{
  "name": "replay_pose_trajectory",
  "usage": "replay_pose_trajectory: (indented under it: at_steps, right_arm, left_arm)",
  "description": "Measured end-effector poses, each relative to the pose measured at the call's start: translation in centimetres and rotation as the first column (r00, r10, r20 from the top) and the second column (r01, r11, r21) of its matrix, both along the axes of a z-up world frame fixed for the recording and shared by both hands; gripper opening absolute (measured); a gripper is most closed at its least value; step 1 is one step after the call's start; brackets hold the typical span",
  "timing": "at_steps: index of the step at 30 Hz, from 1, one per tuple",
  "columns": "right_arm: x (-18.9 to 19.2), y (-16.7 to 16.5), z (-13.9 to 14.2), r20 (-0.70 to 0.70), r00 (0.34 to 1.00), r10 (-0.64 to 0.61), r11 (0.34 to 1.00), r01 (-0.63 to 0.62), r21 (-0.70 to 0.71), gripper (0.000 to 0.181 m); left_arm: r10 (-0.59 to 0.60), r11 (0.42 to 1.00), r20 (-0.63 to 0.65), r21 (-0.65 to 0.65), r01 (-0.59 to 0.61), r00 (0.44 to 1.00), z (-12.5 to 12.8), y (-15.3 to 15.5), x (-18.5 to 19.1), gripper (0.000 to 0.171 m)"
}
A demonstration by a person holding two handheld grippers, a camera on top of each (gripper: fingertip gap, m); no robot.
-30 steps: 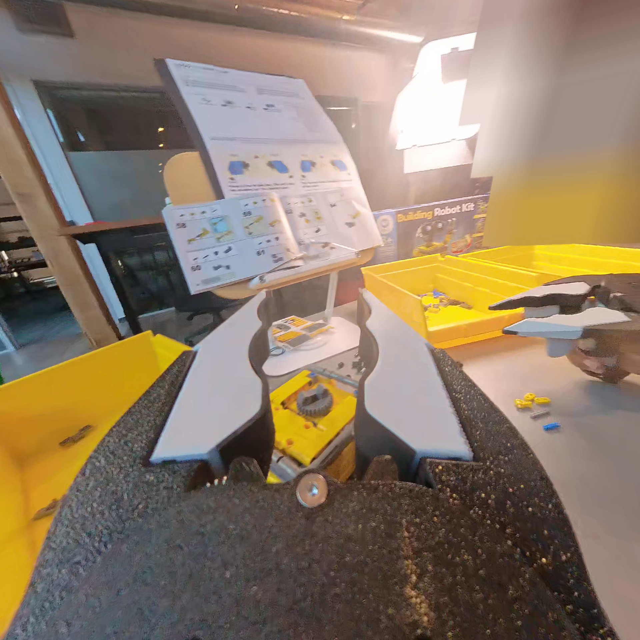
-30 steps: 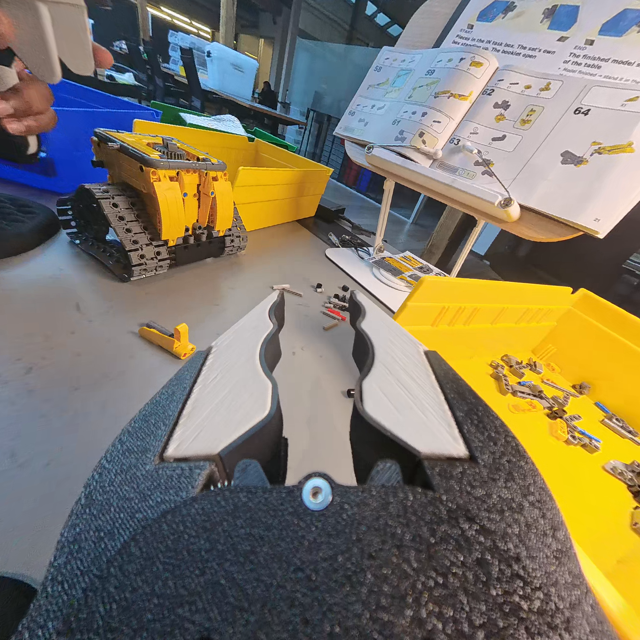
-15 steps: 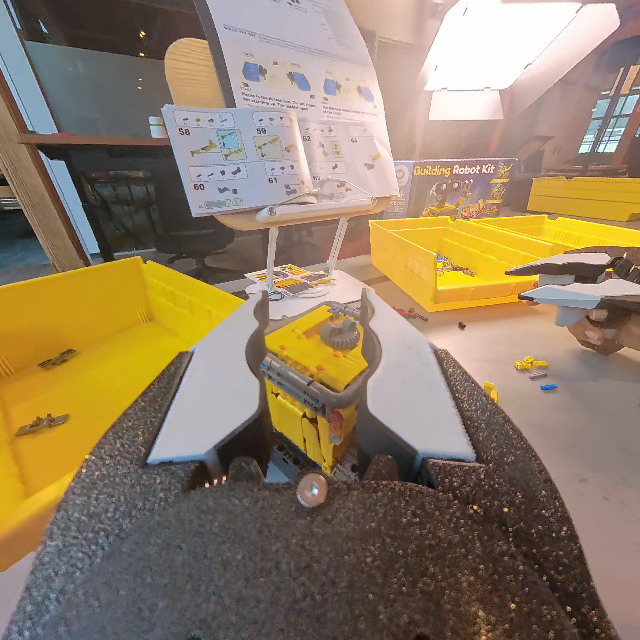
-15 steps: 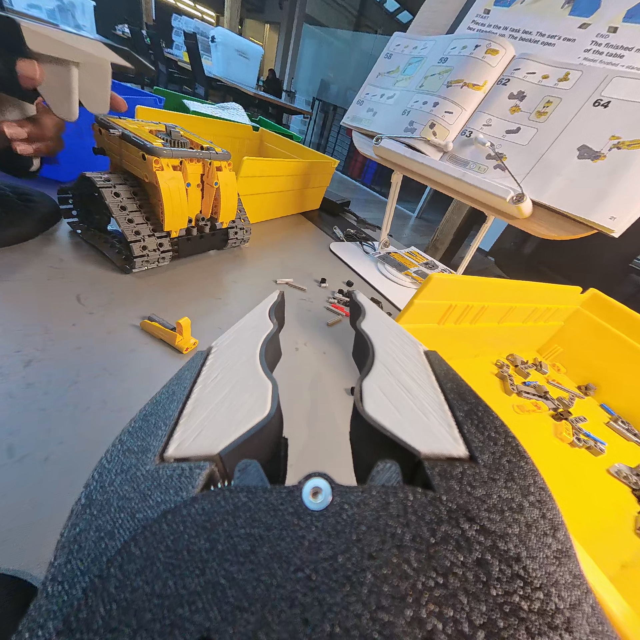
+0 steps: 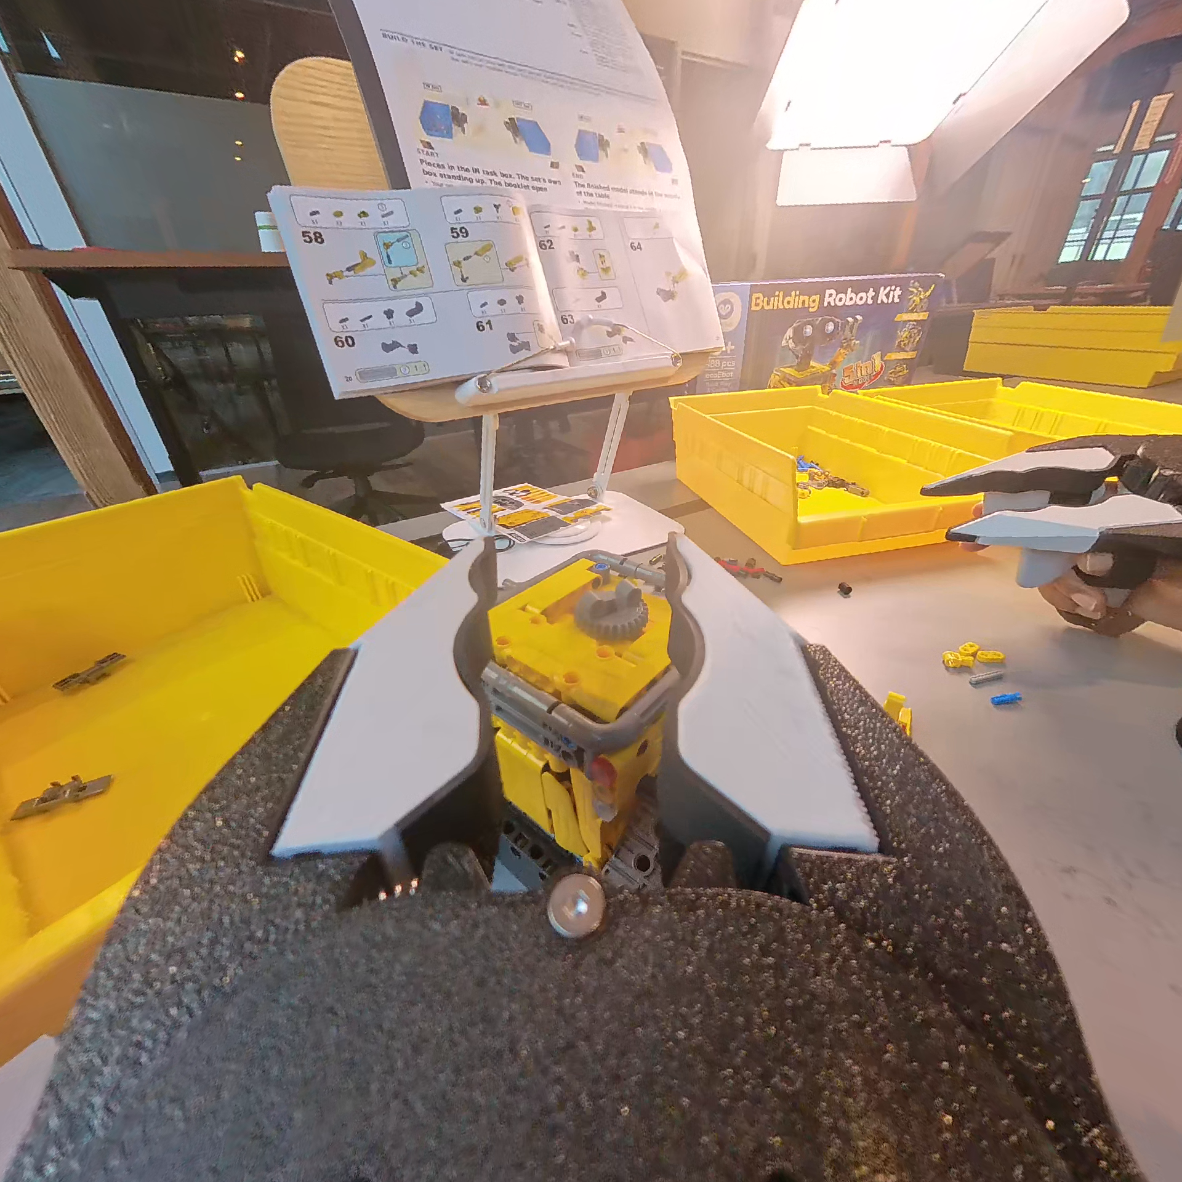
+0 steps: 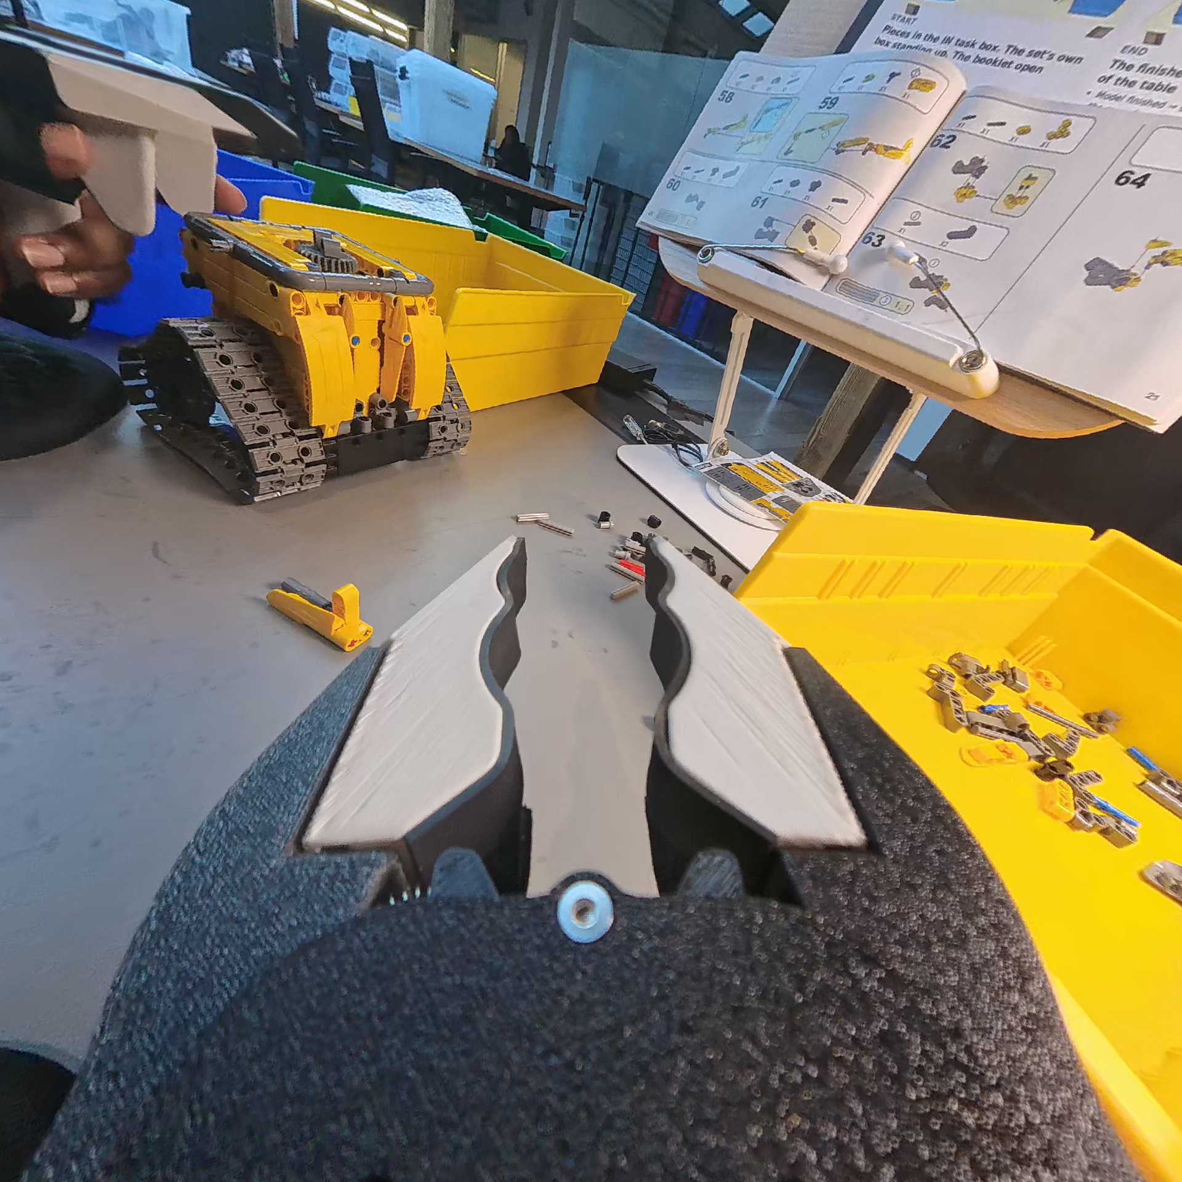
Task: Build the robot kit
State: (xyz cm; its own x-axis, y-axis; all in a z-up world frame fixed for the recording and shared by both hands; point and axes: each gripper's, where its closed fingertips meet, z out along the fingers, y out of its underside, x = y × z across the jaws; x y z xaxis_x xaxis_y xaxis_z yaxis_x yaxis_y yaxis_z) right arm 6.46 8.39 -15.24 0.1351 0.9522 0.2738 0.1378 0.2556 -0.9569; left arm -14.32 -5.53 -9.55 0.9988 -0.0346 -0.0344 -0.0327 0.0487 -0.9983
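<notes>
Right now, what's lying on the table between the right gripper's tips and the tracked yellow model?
In the right wrist view, between the right gripper and the tracked yellow model the grey table is mostly bare; a small yellow part lies left.

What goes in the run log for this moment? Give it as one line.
left gripper: open, fingers either side of tracked yellow model, contact unclear | right gripper: open, empty, over table | small yellow part loose beside it
</notes>
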Motion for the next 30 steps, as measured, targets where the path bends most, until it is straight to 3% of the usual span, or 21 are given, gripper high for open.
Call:
replay_pose_trajectory:
  at_steps: [11,13,18,21,26,30]
  right_arm:
    - [-0.2,-0.2,-0.4,0.024,1.000,0.014,1.000,-0.014,0.000,0.036]
    - [0.0,-0.1,-1.3,0.088,0.996,0.026,1.000,-0.026,-0.004,0.030]
    - [2.6,-1.8,-5.4,0.420,0.879,0.227,0.969,-0.158,-0.191,0.030]
    - [4.6,-2.0,-7.2,0.548,0.802,0.240,0.969,-0.160,-0.191,0.027]
    - [3.3,-2.0,-8.1,0.545,0.810,0.217,0.973,-0.133,-0.189,0.021]
    - [2.7,-2.8,-9.1,0.588,0.781,0.212,0.972,-0.108,-0.207,0.024]
  left_arm:
    - [-0.019,1.000,-0.046,0.009,0.020,0.999,0.3,-0.2,0.9,0.050]
    - [-0.024,0.999,-0.067,0.023,0.025,0.997,0.7,-0.3,1.2,0.049]
    - [-0.068,0.996,-0.143,0.043,0.075,0.987,0.8,-0.4,2.8,0.045]
    - [-0.117,0.992,-0.187,0.020,0.123,0.975,0.2,-0.2,4.3,0.044]
    - [-0.184,0.982,-0.238,0.002,0.190,0.954,-0.3,-0.3,6.6,0.042]
    - [-0.216,0.974,-0.296,-0.007,0.224,0.930,-0.5,-0.5,8.2,0.040]
